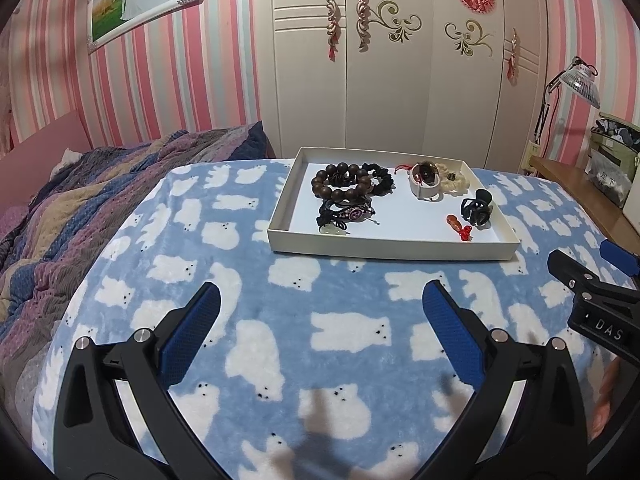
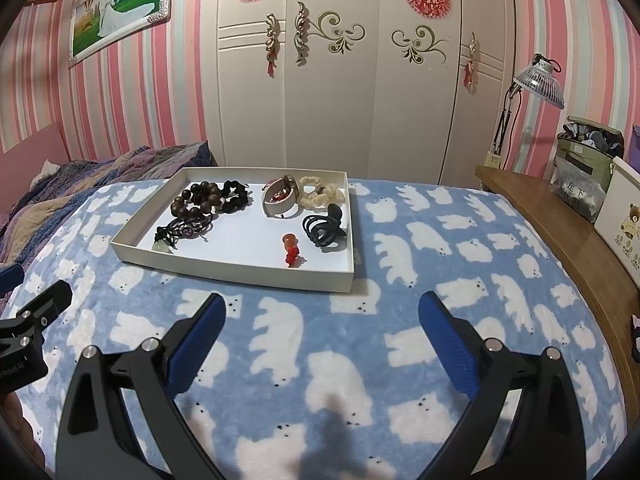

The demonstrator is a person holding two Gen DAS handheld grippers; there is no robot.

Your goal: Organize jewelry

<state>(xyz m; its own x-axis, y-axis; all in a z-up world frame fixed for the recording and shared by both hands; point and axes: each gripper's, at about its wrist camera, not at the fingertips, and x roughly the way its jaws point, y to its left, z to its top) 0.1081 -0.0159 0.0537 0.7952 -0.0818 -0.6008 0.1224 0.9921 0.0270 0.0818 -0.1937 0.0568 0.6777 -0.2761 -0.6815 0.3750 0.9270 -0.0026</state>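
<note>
Your left gripper and right gripper both hang with jaws spread wide and empty above the blue fleece blanket with white bears. Just beyond lies the shallow white cardboard tray — inside it sit the dark wooden bead bracelet, black claw clip and red pendant.

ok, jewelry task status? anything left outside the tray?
Looks done or nearly so: the wooden bead bracelet, black scrunchie, black hair claw, red charm and the rest all sit inside the white tray. No loose jewelry shows on the bear blanket. In hand: nothing; left gripper and right gripper are both open and empty, short of the tray. Left: at most tidying inside.
</note>
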